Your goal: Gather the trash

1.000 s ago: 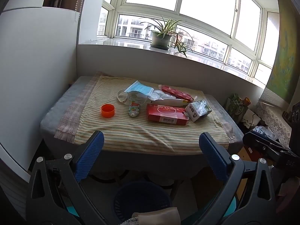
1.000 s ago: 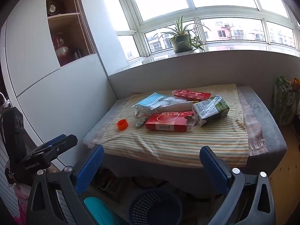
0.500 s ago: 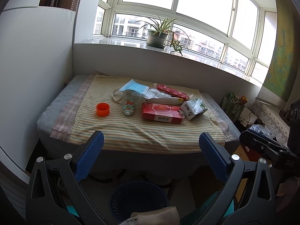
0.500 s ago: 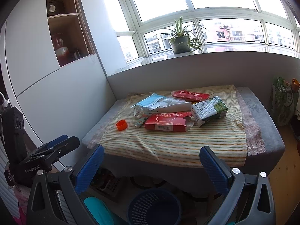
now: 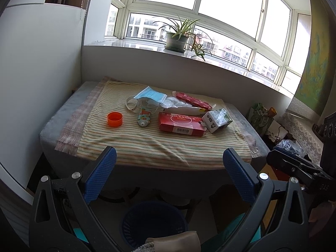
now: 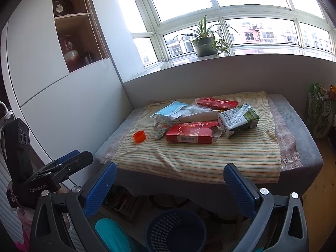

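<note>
- My left gripper [image 5: 169,161] and right gripper [image 6: 170,178] both have jaws wide, holding nothing.
- Trash lies on the worktop [image 5: 147,145]: cap [image 5: 114,119], box [image 5: 181,124], carton [image 5: 217,120].
- The basket [image 6: 176,229] stands below.

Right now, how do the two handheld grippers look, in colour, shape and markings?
Both look alike: the left gripper and the right gripper have black angular frames with triangular cut-outs and silver screws. Their fingers carry blue ribbed pads. White lettering marks the left gripper's black body.
</note>
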The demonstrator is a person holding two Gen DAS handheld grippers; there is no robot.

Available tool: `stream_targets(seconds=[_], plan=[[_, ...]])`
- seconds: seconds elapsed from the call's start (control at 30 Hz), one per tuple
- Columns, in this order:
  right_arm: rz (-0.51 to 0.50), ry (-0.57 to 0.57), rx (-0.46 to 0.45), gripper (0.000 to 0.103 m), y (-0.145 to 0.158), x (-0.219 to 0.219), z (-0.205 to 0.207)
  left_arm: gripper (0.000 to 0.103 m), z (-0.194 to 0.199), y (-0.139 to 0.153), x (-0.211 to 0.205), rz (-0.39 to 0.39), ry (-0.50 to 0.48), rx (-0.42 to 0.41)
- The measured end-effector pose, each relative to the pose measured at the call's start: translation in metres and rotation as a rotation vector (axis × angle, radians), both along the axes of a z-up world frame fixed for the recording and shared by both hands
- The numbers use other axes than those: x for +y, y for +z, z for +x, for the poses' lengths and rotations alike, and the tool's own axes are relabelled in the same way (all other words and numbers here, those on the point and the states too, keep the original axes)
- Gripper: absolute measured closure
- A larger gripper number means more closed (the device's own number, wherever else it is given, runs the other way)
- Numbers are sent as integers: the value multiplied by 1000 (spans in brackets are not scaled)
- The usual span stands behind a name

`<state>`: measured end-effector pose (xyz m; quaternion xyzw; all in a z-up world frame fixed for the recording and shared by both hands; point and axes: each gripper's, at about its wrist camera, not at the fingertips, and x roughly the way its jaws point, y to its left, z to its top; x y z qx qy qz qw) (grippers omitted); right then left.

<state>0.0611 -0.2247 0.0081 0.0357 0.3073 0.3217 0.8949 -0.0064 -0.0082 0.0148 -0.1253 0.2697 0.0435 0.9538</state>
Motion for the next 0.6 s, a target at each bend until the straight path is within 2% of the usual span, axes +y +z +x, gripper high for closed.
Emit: stream_targets(seconds=[0.6], plan=[[-7,8,1,0,-2,2,-1,0,-1,-1,-1,-1,-2,1]])
